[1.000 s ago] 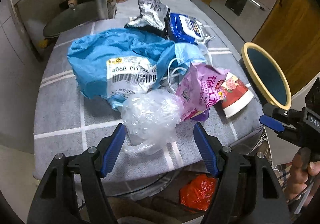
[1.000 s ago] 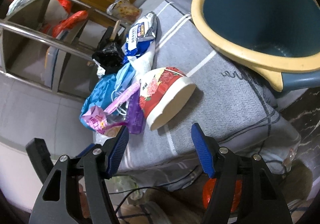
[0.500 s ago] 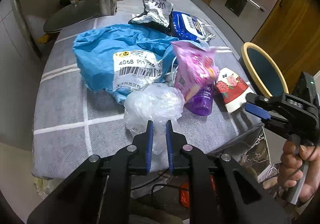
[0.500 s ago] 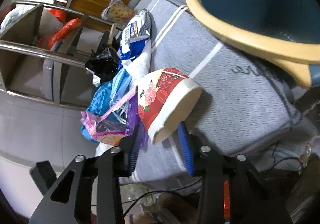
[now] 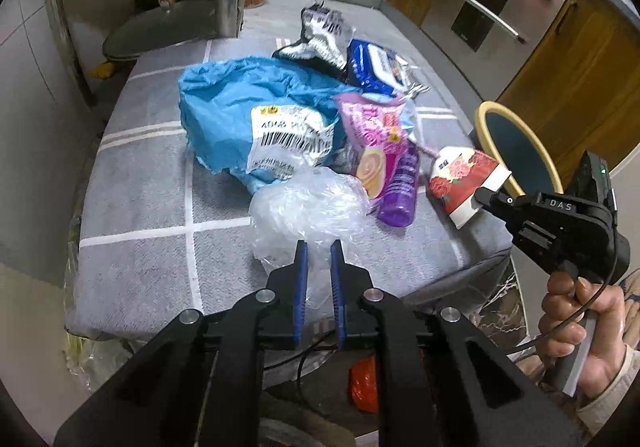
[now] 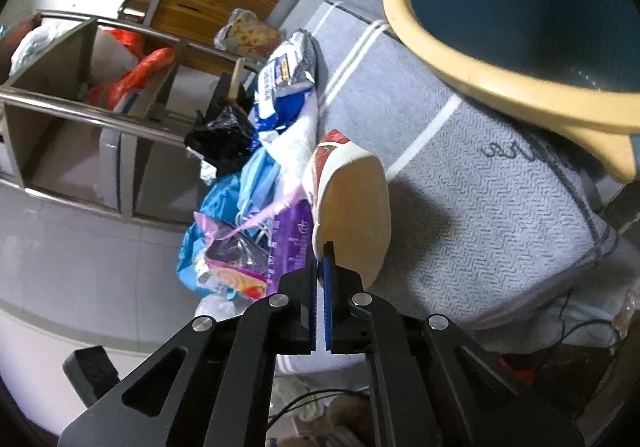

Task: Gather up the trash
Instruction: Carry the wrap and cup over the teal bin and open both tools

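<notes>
**Both tools clamped on trash at counter's near edge**

Left tool (image 5: pixel 318 247): jaws have just closed; now pinching the clear bag (image 5: pixel 308 203), which sits at the near edge of the counter (image 5: pixel 136 215).

Right tool (image 6: pixel 322 253): jaws have just closed, pressed together on the rim of the paper cup (image 6: pixel 352 207). Cup lies on its side near the right edge, mouth toward the tool; inside looks bare.

Bin (image 6: pixel 516 7): blue with yellow rim, just past the counter's right edge. Interior, as far as visible, holds nothing.

Rest of trash heaped mid-counter: blue mailer (image 5: pixel 248 115) with barcode label, pink wrapper (image 5: pixel 372 135), purple pouch (image 5: pixel 400 187), blue pack (image 5: pixel 372 67), foil bag (image 5: pixel 324 35).
</notes>
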The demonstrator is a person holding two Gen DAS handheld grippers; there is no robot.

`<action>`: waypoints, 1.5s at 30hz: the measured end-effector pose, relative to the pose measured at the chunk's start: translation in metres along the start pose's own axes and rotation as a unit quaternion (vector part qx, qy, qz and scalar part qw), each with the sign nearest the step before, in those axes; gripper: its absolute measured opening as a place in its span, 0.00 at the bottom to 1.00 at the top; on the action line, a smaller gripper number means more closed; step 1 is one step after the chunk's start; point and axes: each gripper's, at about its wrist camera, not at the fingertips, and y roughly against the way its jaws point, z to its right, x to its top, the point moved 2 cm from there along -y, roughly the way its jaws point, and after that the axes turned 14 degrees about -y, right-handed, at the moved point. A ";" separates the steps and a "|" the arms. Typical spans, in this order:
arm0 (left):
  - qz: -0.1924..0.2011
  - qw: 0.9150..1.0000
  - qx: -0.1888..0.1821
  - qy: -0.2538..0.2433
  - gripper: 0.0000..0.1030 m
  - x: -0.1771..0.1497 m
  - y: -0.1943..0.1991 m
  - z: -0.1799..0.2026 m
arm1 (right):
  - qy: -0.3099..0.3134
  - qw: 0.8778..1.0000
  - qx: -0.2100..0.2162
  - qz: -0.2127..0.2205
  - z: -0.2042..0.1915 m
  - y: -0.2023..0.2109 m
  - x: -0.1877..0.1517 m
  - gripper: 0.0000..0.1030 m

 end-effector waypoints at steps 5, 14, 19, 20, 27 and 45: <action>0.019 1.000 0.010 -0.014 0.10 0.006 0.010 0.009 | 0.030 0.999 0.000 0.015 -0.009 0.016 -0.002 0.04; 0.048 0.998 0.009 -0.042 0.10 0.025 0.022 0.032 | 0.183 0.978 -0.062 0.076 -0.046 0.056 -0.014 0.04; 0.058 0.996 -0.010 -0.067 0.10 0.040 0.026 0.060 | 0.220 0.967 -0.076 0.102 -0.053 0.079 -0.013 0.04; 0.060 0.995 -0.012 -0.073 0.10 0.043 0.028 0.065 | 0.225 0.965 -0.079 0.108 -0.053 0.085 -0.011 0.04; 0.083 0.989 -0.038 -0.117 0.10 0.077 0.044 0.115 | 0.233 0.958 -0.094 0.136 -0.045 0.117 0.001 0.04; 0.074 0.975 -0.121 -0.173 0.10 0.156 -0.011 0.204 | 0.216 0.948 -0.136 0.192 -0.024 0.179 0.054 0.04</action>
